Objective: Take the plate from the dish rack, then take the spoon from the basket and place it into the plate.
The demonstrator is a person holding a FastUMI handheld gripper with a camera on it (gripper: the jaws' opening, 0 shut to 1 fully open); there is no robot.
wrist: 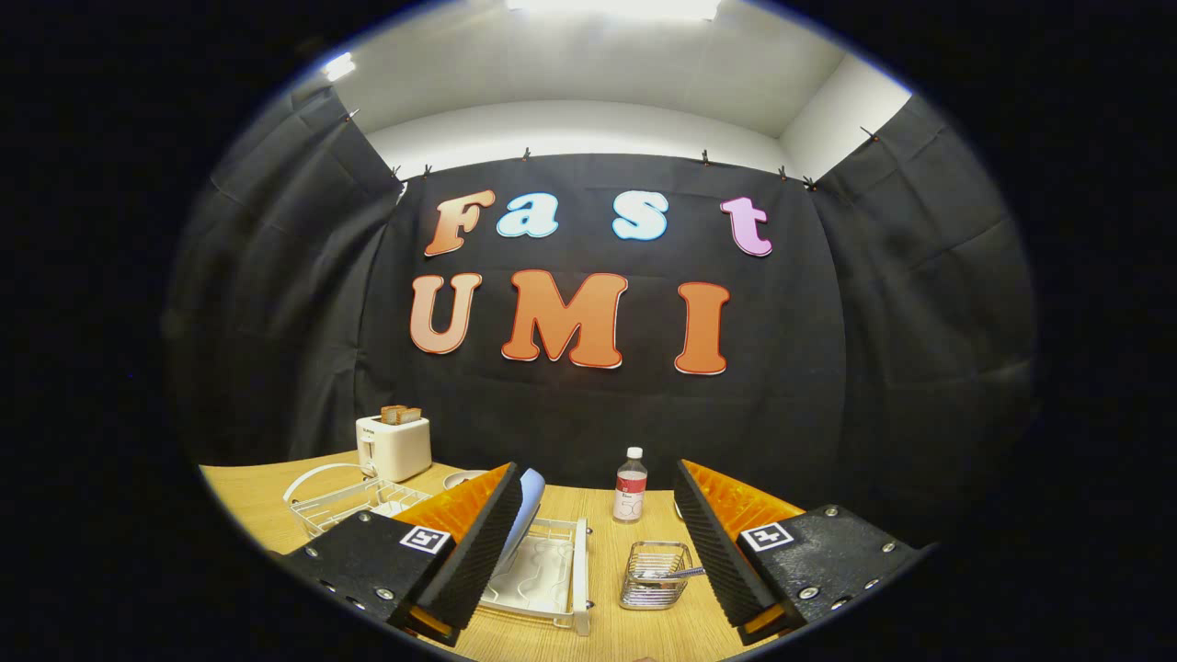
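Two fingers of our gripper (593, 542) stand apart, holding nothing; the plate (526, 515) sits upright in the dish rack (552, 575), the spoon (676, 573) in its basket (655, 577), awaiting pickup.

So there's just the one camera here, riding on the gripper (593, 542) itself and looking forward along its two wide-apart fingers. It sits low over the wooden table (634, 634), facing the black cloth back wall straight on. Fisheye lens, so it takes in loads: the dish rack (542, 575) and wire basket (655, 575) close in, the toaster (394, 446) and bottle (630, 485) farther back, even the ceiling.
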